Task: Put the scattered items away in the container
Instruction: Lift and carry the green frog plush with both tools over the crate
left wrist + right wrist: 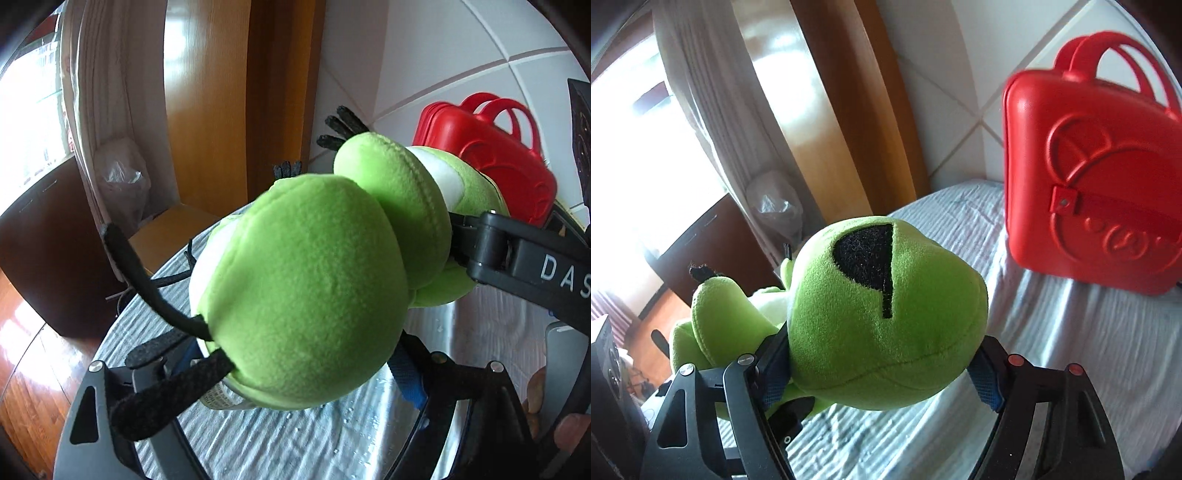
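A bed covered in pale striped cloth (1052, 350) is seen across the lower right of the right wrist view and along the bottom of the left wrist view. A wooden door (831, 110) and a white curtain (701, 92) are noted in the upper left of the right wrist view.

A red hard-shell case with two handles (1089, 177) is observed upright on the cloth at the right edge of the right wrist view, closed; it appears again in the upper right of the left wrist view.

A green plush frog (886, 314) is held clear above the cloth, at frame centre in both views, well apart from the case. Its black eye patch is seen in the right wrist view.

The right gripper (879, 380) is recorded clamped on the frog's head, blue pads pressed against both sides.

The left gripper (295, 365) is seen closed on the frog's rounded green body, the jaws standing wide about it. Black limbs trail to the lower left.
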### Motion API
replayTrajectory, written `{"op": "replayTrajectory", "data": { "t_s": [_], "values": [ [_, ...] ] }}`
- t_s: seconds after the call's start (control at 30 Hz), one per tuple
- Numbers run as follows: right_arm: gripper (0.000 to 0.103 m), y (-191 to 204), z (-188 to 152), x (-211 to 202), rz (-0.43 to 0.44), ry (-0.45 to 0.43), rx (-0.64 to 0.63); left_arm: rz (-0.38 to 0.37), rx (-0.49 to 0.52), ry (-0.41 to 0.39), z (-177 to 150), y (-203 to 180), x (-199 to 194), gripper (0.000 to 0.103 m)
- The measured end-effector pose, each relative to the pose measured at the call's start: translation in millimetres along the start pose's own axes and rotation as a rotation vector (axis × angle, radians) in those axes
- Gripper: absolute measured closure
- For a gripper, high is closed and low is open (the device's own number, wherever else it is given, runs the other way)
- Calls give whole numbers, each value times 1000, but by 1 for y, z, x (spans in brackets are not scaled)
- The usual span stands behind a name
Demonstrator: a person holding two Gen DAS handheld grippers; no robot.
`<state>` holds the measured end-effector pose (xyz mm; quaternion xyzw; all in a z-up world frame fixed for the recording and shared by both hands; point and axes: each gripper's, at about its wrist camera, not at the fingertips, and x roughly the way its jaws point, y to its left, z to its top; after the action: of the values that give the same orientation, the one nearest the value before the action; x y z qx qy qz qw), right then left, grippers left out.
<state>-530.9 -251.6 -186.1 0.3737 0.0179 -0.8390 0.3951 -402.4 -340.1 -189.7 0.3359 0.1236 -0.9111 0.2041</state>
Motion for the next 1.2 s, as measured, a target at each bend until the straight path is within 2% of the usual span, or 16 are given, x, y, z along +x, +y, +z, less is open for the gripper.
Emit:
{"op": "replayTrajectory", "data": {
  "t_s": [0.27,0.37,0.5,0.7,0.87,1.07,1.2],
  "values": [
    [23,20,7,-159,-55,-189,6,-89,77,-155,20,-44,-132,17],
    [24,26,4,-223,-96,-272,18,-149,125,-213,25,-64,-180,17],
    [24,34,-14,-302,-195,-375,55,-261,203,-267,20,-92,-235,17],
    [23,39,-63,-415,-361,-493,118,-428,295,-306,-6,-139,-305,17],
    [23,26,-105,-502,-504,-564,168,-569,374,-329,-31,-200,-357,17],
    [23,-19,-161,-604,-656,-629,234,-711,462,-340,-78,-297,-414,17],
    [23,-70,-201,-670,-719,-655,262,-764,493,-342,-119,-373,-448,16]
  ]
}}
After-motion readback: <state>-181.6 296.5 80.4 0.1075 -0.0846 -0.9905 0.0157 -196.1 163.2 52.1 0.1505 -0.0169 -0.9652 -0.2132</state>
